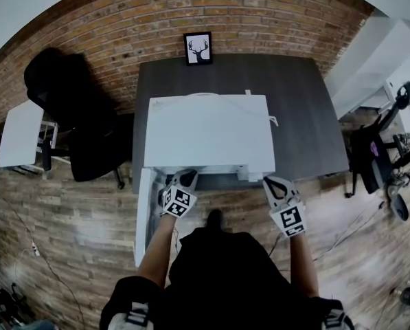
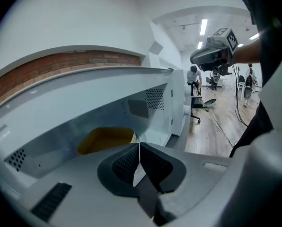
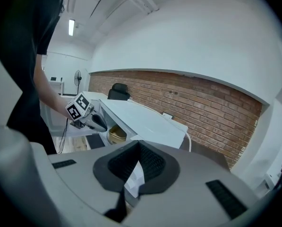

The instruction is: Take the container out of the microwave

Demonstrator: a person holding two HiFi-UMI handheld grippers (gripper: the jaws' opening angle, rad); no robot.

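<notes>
The left hand-held gripper and right hand-held gripper are pinched together, empty. The container, lower left in the microwave, looks light and stiff; grab its rim

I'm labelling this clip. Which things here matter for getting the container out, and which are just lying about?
Part of the job: microwave, its open door, yellow container inside it, left gripper, right gripper.
Just lying about: deer picture, black office chair, white side table.

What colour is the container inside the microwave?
The container is yellow; clearest in the left gripper view.
</notes>
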